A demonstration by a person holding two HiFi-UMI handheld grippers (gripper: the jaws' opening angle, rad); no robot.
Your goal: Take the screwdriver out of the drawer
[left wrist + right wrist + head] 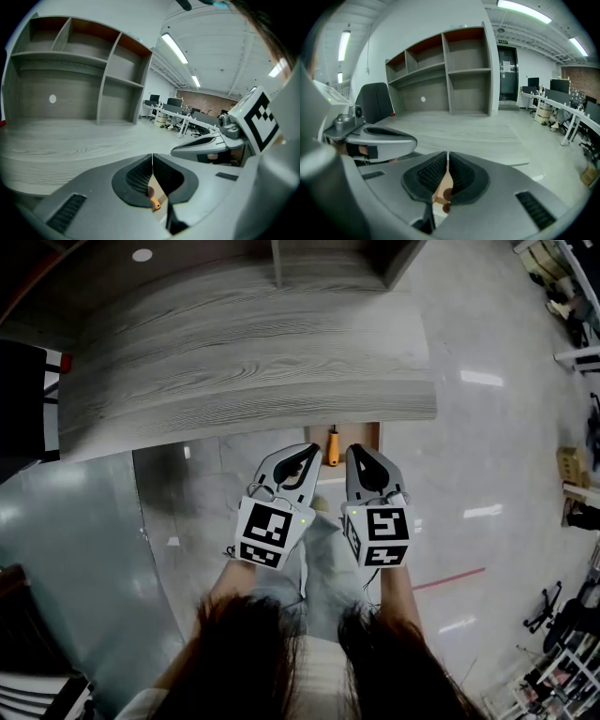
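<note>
The screwdriver (332, 446), with an orange handle, lies in a shallow open wooden drawer (368, 435) just under the front edge of the grey desk (253, 352). My left gripper (312, 454) hovers just left of the handle with its jaws pressed together and nothing in them. My right gripper (354, 455) hangs just right of the handle, also shut and empty. In the left gripper view the shut left gripper (152, 161) leaves a gap below its tips, where the orange handle (155, 202) shows. The right gripper view shows the shut right gripper (447, 159) over the drawer's wood (442, 187).
A grey shelf unit (445, 70) stands at the back of the desk. A black chair (19, 399) is at the desk's left end. Glossy floor spreads to the right, with office desks and chairs (178, 117) far off.
</note>
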